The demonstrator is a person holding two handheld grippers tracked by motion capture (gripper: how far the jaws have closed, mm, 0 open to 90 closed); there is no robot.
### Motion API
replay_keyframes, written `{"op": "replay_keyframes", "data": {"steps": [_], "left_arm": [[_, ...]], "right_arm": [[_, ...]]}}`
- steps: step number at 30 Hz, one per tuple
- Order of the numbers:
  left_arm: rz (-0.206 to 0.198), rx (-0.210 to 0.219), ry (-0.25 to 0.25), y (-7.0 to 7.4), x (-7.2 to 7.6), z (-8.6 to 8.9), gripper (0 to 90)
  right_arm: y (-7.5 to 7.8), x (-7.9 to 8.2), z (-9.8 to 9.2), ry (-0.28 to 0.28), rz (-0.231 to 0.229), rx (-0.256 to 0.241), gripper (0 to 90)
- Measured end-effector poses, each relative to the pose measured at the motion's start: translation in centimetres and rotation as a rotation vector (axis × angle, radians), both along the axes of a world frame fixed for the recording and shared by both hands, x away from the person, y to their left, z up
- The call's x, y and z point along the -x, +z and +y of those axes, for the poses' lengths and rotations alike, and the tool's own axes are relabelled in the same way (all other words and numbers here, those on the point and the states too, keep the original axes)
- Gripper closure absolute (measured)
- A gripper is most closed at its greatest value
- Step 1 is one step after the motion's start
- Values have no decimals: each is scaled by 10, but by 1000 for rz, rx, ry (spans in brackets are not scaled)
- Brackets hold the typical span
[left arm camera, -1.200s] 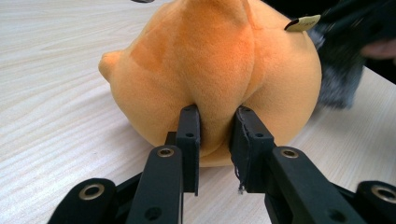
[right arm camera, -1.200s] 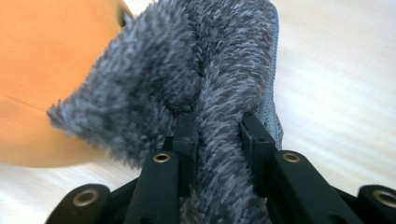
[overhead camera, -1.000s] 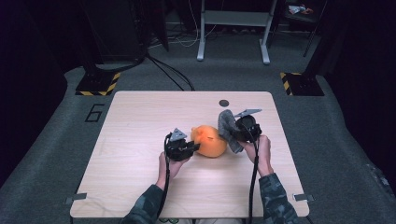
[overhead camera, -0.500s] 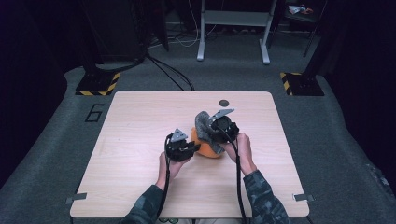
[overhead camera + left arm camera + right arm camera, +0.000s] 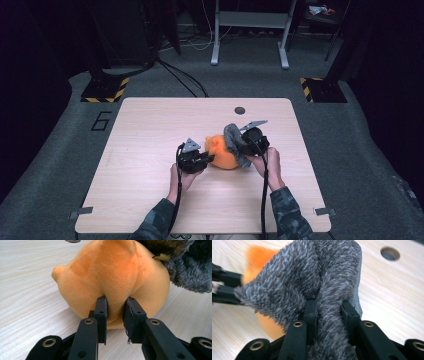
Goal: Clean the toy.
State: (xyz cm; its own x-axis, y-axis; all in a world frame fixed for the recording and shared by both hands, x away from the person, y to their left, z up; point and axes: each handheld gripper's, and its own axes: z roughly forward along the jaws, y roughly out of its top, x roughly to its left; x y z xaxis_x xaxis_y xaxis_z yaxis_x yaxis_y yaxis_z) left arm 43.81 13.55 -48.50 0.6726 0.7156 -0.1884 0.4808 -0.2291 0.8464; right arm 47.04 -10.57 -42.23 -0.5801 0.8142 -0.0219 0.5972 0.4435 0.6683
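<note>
At frame centre, my left gripper (image 5: 206, 159) pinches the orange plush toy (image 5: 223, 154) on the table (image 5: 150, 130); my right gripper (image 5: 243, 145) clamps the grey fuzzy cloth (image 5: 312, 277). I would wipe gently, keeping the toy pinned.

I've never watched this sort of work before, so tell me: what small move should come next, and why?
Probably the right gripper should draw the grey fuzzy cloth across the orange plush toy, as if wiping it. Its jaws are shut on a fold of the cloth, which lies against the toy's top, while the left gripper pinches the toy's near side, steadying it on the table.
</note>
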Motion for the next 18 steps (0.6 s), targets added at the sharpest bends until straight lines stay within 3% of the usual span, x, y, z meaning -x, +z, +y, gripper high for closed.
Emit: {"op": "replay_keyframes", "data": {"steps": [6,7,15,16,18], "left_arm": [[-3,3,0,0,0,0,737],[-2,0,-2,0,0,0,737],[-5,2,4,0,0,-1,737],[-6,1,5,0,0,-1,737],[-4,2,5,0,0,-1,737]], "right_arm": [[-17,-3,-18,-49,35,9,705],[-22,-5,-22,-58,58,2,705],[-42,-12,-28,-100,109,36,706],[-48,-15,-30,-112,138,27,706],[-55,-17,-31,-119,151,36,706]]}}
